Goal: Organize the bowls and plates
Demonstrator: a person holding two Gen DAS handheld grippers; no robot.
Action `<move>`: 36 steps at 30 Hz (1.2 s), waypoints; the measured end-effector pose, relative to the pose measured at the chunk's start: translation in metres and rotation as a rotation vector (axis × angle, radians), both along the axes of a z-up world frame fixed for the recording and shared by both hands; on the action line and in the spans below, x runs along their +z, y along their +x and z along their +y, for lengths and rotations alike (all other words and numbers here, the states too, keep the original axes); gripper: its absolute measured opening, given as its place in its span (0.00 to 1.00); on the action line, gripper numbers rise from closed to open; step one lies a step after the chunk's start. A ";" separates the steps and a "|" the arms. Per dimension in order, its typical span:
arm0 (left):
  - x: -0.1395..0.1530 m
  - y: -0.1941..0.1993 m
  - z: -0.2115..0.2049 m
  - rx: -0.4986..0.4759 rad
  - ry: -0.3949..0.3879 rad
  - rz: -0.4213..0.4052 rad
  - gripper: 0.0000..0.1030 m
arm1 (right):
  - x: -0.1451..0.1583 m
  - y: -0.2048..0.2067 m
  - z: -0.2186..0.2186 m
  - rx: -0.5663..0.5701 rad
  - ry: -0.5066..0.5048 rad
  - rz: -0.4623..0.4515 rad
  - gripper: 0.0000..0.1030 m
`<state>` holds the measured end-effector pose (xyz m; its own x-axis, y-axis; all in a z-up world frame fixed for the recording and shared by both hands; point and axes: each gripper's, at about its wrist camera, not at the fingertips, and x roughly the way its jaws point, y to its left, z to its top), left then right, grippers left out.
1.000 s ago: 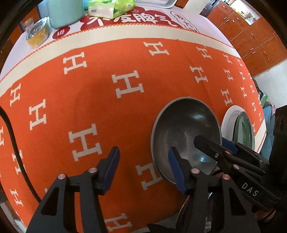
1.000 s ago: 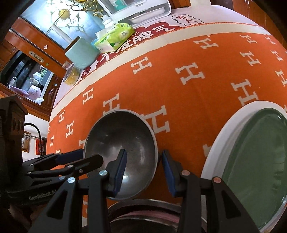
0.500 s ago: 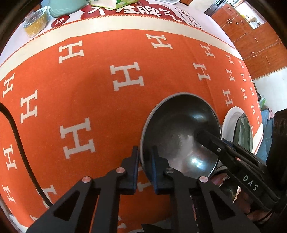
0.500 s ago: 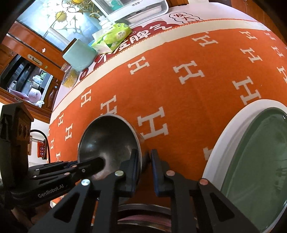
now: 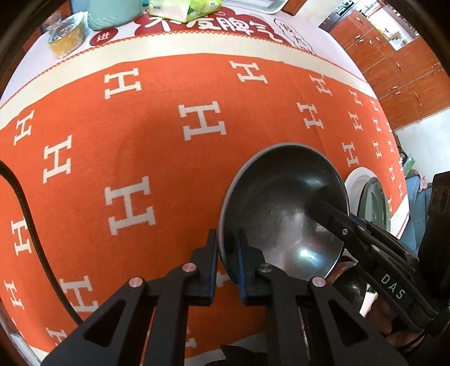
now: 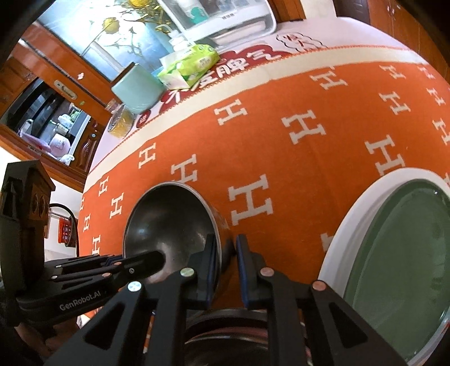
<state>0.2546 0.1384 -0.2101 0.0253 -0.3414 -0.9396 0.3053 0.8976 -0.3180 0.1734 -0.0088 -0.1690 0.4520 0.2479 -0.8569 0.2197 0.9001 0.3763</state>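
You have the round, dull-grey metal bowl (image 5: 284,214) pinched by its thin rim from both sides near the tablecloth's (image 5: 140,146) near edge: your left gripper (image 5: 227,254) is clamped on one side of the rim and your right gripper (image 6: 226,253) on the opposite side. A second ago both pairs of jaws stood wide. The glossy green plate (image 6: 399,267) with its white rim lies flat towards the cloth's right edge.

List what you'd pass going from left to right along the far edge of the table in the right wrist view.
Glass jar with yellow contents → mint green container → green tissue pack → white tray.
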 end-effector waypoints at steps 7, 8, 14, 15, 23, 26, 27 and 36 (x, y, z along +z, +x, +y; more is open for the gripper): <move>0.017 -0.020 0.022 0.028 -0.024 -0.035 0.10 | 0.019 -0.011 0.015 0.049 -0.030 -0.060 0.14; 0.018 -0.023 0.025 0.032 -0.029 -0.038 0.10 | 0.022 -0.013 0.017 0.055 -0.034 -0.069 0.14; 0.034 -0.046 0.045 0.059 -0.066 -0.081 0.10 | 0.040 -0.032 0.029 0.078 -0.051 -0.126 0.14; 0.038 -0.050 0.048 0.062 -0.073 -0.090 0.10 | 0.043 -0.036 0.032 0.080 -0.054 -0.137 0.14; 0.060 -0.094 0.075 0.087 -0.098 -0.156 0.10 | 0.058 -0.067 0.055 0.100 -0.077 -0.181 0.14; 0.063 -0.108 0.084 0.098 -0.105 -0.165 0.10 | 0.062 -0.083 0.065 0.110 -0.084 -0.196 0.14; 0.064 -0.114 0.089 0.102 -0.108 -0.167 0.10 | 0.062 -0.088 0.068 0.112 -0.085 -0.199 0.14; 0.067 -0.160 0.111 0.099 -0.123 -0.192 0.10 | 0.064 -0.140 0.090 0.088 -0.095 -0.225 0.14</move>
